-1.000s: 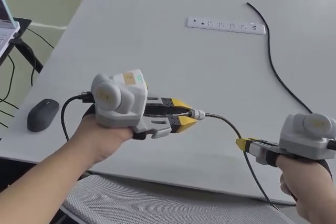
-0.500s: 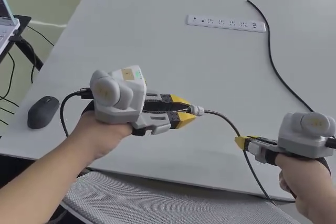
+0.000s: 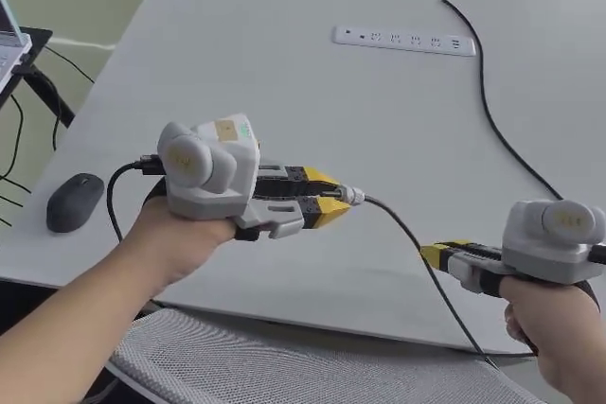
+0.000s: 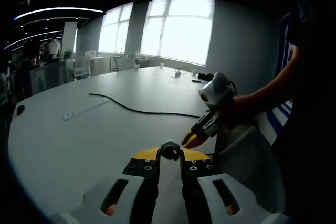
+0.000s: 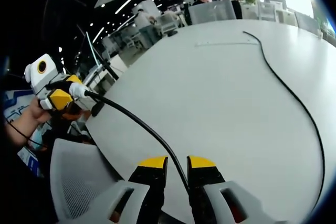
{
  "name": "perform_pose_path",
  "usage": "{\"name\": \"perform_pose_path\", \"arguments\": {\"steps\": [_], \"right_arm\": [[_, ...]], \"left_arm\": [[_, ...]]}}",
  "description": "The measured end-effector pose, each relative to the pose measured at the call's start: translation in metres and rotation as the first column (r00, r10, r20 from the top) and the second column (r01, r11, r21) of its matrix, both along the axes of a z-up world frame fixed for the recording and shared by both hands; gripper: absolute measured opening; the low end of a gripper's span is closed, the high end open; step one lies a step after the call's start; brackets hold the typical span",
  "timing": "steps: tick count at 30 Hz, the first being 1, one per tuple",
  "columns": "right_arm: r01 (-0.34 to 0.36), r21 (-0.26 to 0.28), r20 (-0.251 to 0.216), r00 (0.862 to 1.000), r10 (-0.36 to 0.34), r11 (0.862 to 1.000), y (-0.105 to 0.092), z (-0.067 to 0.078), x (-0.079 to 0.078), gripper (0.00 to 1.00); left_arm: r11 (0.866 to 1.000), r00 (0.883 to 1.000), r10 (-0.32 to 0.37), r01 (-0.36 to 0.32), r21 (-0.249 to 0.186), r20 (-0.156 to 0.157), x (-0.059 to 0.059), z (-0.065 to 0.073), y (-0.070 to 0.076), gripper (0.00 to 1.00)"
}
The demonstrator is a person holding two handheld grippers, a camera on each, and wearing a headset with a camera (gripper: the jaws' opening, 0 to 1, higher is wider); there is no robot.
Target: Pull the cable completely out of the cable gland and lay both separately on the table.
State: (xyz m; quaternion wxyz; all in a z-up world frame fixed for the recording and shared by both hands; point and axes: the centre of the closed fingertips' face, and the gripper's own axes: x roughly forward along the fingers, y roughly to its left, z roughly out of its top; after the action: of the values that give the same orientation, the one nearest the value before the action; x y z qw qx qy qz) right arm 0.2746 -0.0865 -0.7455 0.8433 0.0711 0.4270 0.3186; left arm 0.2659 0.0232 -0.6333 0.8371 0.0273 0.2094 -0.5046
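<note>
Left gripper (image 3: 333, 203) clamped on cable gland (image 3: 350, 196). Cable (image 3: 402, 234) runs right between right gripper (image 3: 431, 254) jaws, set narrow; grip cannot be told.

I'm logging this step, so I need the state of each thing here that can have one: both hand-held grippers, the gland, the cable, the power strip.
Left hand-held gripper: shut on the cable gland.
Right hand-held gripper: shut on the cable.
Cable gland: held above the table, cable inside it.
Cable: not pulled out, in a loose curve between the grippers.
Power strip: lying flat on the table.
</note>
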Motion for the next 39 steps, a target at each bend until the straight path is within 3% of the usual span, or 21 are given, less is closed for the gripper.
{"name": "perform_pose_path", "arguments": {"steps": [2, 4, 5, 6, 7, 8, 9, 11, 14, 15, 16, 18, 23, 27, 31, 34, 39], "right_arm": [[-0.042, 0.004, 0.041, 0.998, 0.042, 0.999, 0.004, 0.008, 0.001, 0.14], [-0.108, -0.027, 0.126, 0.986, 0.111, 0.994, 0.010, 0.022, 0.005, 0.17], [-0.150, -0.043, 0.188, 0.970, 0.155, 0.988, 0.016, 0.033, 0.007, 0.18], [-0.178, -0.057, 0.220, 0.958, 0.186, 0.982, 0.020, 0.039, 0.008, 0.19], [-0.220, -0.079, 0.259, 0.937, 0.233, 0.972, 0.026, 0.048, 0.008, 0.20], [-0.231, -0.082, 0.271, 0.931, 0.244, 0.970, 0.029, 0.050, 0.009, 0.20], [-0.272, -0.092, 0.302, 0.909, 0.287, 0.958, 0.038, 0.059, 0.008, 0.20], [-0.319, -0.117, 0.329, 0.881, 0.339, 0.941, 0.048, 0.067, 0.006, 0.21], [-0.391, -0.168, 0.380, 0.821, 0.426, 0.905, 0.065, 0.075, 0.005, 0.22], [-0.401, -0.175, 0.385, 0.812, 0.438, 0.899, 0.067, 0.076, 0.005, 0.22], [-0.427, -0.200, 0.398, 0.787, 0.472, 0.882, 0.073, 0.077, 0.003, 0.22], [-0.450, -0.238, 0.414, 0.755, 0.508, 0.861, 0.081, 0.079, 0.003, 0.22], [-0.480, -0.272, 0.432, 0.714, 0.551, 0.834, 0.094, 0.079, 0.005, 0.20], [-0.491, -0.292, 0.436, 0.695, 0.572, 0.820, 0.098, 0.077, 0.007, 0.12], [-0.514, -0.308, 0.436, 0.672, 0.599, 0.801, 0.103, 0.074, 0.002, 0.12], [-0.521, -0.313, 0.448, 0.656, 0.607, 0.794, 0.105, 0.075, 0.001, 0.10], [-0.536, -0.297, 0.446, 0.654, 0.611, 0.790, 0.109, 0.075, -0.001, 0.04]], "left_arm": [[1.000, 1.000, 0.000, 0.000, 0.001, -0.001, 0.001, -0.001, 0.000, 0.15], [1.000, 1.000, 0.000, 0.000, 0.001, -0.004, 0.001, -0.002, 0.000, 0.15], [1.000, 1.000, -0.001, 0.001, 0.001, -0.004, 0.001, -0.003, 0.000, 0.15], [1.000, 1.000, -0.001, 0.001, 0.001, -0.003, 0.001, -0.003, 0.001, 0.15], [1.000, 1.000, -0.001, 0.001, 0.002, -0.004, 0.002, -0.003, 0.001, 0.15], [1.000, 1.000, 0.000, 0.000, 0.004, -0.006, 0.002, -0.004, 0.001, 0.15], [1.000, 1.000, 0.000, 0.000, 0.004, -0.006, 0.002, -0.004, 0.002, 0.15], [1.000, 1.000, -0.001, 0.001, 0.005, -0.005, 0.001, -0.005, 0.002, 0.15], [1.000, 1.000, -0.001, 0.001, 0.006, -0.006, 0.001, -0.005, 0.002, 0.15], [1.000, 1.000, 0.000, 0.000, 0.006, -0.006, 0.001, -0.005, 0.003, 0.15], [1.000, 1.000, 0.000, 0.000, 0.005, -0.006, 0.001, -0.004, 0.002, 0.15], [1.000, 1.000, -0.002, 0.002, 0.005, -0.006, 0.000, -0.004, 0.002, 0.15], [1.000, 1.000, -0.004, 0.004, 0.006, -0.004, -0.003, -0.002, 0.001, 0.15], [1.000, 1.000, -0.001, 0.001, 0.008, -0.002, -0.004, -0.001, 0.001, 0.15], [1.000, 1.000, -0.003, 0.003, 0.006, -0.003, -0.006, 0.000, 0.001, 0.15], [1.000, 1.000, -0.005, 0.005, 0.009, -0.002, -0.008, 0.000, 0.000, 0.15], [1.000, 1.000, -0.006, 0.006, 0.005, -0.003, -0.008, -0.001, 0.000, 0.15]]}}
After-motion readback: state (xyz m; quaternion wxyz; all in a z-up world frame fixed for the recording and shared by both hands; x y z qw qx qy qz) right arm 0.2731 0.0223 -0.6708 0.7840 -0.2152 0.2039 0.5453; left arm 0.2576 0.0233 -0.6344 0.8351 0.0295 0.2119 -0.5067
